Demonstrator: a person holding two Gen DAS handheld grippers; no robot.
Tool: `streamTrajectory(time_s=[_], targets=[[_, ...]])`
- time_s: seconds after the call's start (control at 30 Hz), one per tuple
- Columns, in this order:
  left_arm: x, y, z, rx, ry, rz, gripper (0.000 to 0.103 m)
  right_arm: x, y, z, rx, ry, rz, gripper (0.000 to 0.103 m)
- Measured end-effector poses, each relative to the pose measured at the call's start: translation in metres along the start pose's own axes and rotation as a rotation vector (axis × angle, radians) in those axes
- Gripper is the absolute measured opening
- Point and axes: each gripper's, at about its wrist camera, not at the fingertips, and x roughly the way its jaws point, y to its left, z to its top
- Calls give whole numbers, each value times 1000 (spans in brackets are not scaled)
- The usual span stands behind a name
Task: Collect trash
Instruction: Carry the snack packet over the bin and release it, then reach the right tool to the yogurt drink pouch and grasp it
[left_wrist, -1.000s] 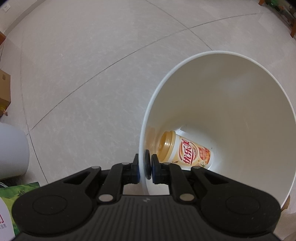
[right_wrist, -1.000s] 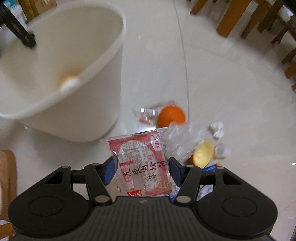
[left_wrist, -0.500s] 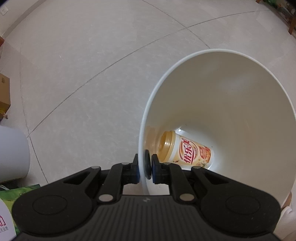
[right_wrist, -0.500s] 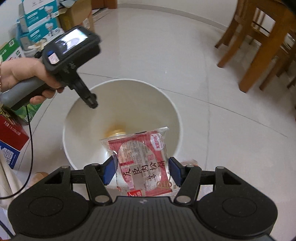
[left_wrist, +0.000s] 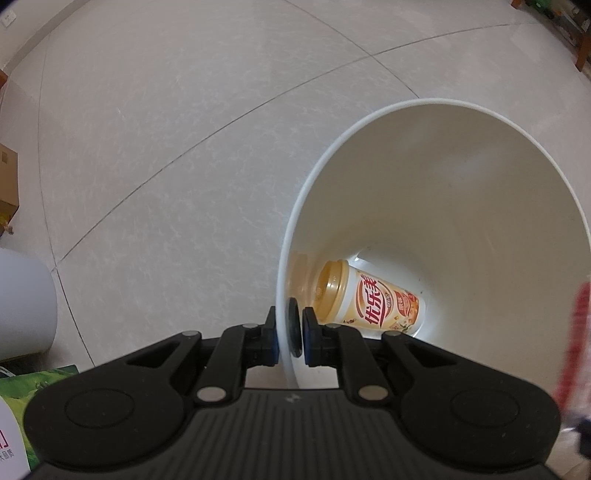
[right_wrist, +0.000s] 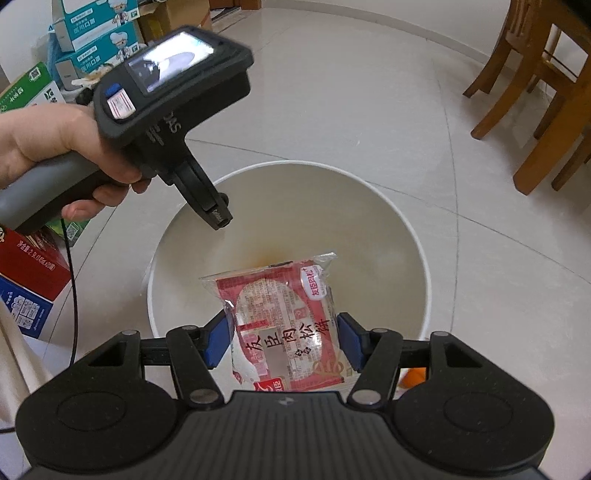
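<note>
Right wrist | right tongs (right_wrist: 282, 341) hold snack packet (right_wrist: 286, 328) over bin (right_wrist: 421, 254) | left tongs (left_wrist: 290, 326) clamp rim | chairs (right_wrist: 535, 92) near

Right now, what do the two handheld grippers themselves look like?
Both are black plastic with ribbed tops, round caps on each side and silver pivot screws. The right gripper has blue finger pads. The right wrist view shows the left gripper as a pistol-style unit with a grey handle, a small lit screen, a blue button, a label and a thin black cable.
</note>
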Motion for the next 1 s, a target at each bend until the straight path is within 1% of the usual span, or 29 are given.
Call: streamTrajectory(time_s=[0.07, 0.1, 0.13, 0.2, 0.4, 0.63, 0.77, 0.87, 1.0], targets=[[0, 1, 0, -1, 1, -4, 10, 10, 2, 3, 4, 13, 8, 68], [0, 2, 0, -4, 1, -7, 10, 15, 3, 4, 6, 21, 12, 73], [0, 2, 0, -4, 1, -10, 10, 19, 4, 5, 6, 24, 14, 82], [-1, 3, 0, -7, 2, -16, 10, 25, 7, 5, -2, 33, 9, 94], [-1, 4, 0, -8, 3, -17, 10, 25, 2, -1, 10, 29, 11, 95], [-1, 5, 0, -6, 2, -16, 10, 6, -17, -12, 67, -12, -34, 95], [-1, 4, 0, -5, 2, -16, 10, -21, -41, -34, 117, -46, -94, 96], [-1, 3, 0, -3, 2, -13, 10, -37, -65, -57, 179, -68, -139, 100], [-1, 3, 0, -1, 0, -10, 10, -42, -93, -92, 270, -61, -187, 100]])
